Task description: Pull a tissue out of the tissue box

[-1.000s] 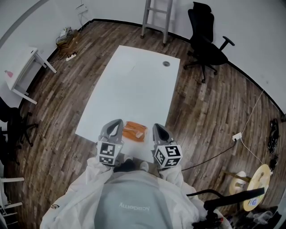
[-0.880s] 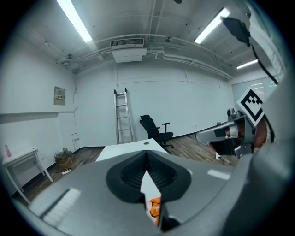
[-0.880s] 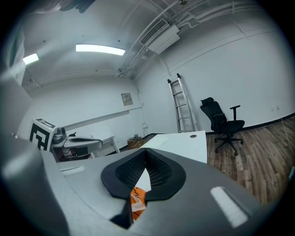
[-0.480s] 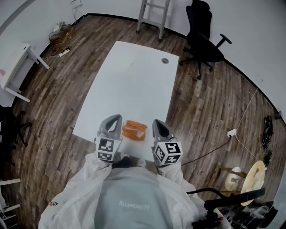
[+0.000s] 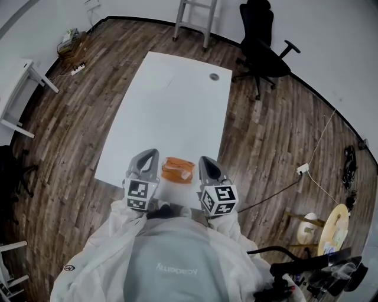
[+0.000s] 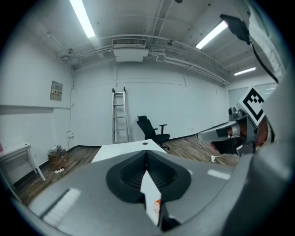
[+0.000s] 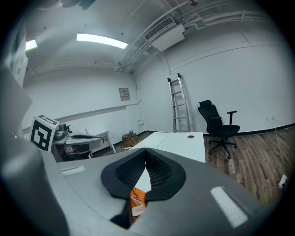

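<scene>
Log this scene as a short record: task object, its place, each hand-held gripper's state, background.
Object: orange tissue pack
Place: white table, near edge, between the two grippers
Left hand-held gripper: shut, empty
Right hand-held gripper: shut, empty
Background: office chair, ladder

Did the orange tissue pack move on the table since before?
No. The orange tissue pack sits in the same spot as before, close to the near edge of the white table. Only the camera's view shifted a little.
</scene>
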The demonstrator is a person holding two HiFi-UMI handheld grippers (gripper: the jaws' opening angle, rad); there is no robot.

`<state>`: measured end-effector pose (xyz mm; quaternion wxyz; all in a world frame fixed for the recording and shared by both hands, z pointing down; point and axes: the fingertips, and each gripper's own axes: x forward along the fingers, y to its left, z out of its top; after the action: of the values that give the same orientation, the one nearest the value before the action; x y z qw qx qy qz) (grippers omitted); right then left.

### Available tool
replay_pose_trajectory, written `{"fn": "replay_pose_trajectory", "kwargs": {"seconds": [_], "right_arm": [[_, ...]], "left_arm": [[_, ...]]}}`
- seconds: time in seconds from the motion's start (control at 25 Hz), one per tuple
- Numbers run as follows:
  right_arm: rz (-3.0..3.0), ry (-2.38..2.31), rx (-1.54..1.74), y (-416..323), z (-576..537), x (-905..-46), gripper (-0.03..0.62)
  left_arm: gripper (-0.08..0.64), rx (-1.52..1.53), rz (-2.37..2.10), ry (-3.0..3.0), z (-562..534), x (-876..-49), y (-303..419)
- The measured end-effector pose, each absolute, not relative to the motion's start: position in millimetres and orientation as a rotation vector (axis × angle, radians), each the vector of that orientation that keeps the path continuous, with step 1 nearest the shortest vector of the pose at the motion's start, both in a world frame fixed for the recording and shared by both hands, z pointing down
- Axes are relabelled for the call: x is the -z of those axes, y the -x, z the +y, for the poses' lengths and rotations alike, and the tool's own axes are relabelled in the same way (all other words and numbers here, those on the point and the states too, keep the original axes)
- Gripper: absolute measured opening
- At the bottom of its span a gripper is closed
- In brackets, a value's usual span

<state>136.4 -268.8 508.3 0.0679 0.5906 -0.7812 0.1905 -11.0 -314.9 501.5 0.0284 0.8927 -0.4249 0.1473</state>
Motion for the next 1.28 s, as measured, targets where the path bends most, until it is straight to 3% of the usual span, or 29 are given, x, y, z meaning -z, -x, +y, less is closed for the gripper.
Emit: {"fn": "replay_pose_trajectory", "kwargs": {"seconds": [0.2, 0.28, 0.92, 1.28], "right_arm": [[-2.336, -1.778, -0.562, -137, -269, -509, 0.003], [-2.338, -1.765, -0.566, -135, -270, -509, 0.042], [-2.399, -1.503, -0.532, -108, -272, -517, 0.138], [-2.339, -1.282, -0.438, -95, -266, -548, 0.138]], "left_arm": [[0.0, -0.438, -1.317, -2.754, -318, -500, 12], [0.0, -0.437, -1.316, -2.751, -317, -500, 13], [0.0, -0.437, -1.335, -2.703, -321, -510, 26], [0.0, -0.44, -1.31, -2.678, -317, -522, 24]]}}
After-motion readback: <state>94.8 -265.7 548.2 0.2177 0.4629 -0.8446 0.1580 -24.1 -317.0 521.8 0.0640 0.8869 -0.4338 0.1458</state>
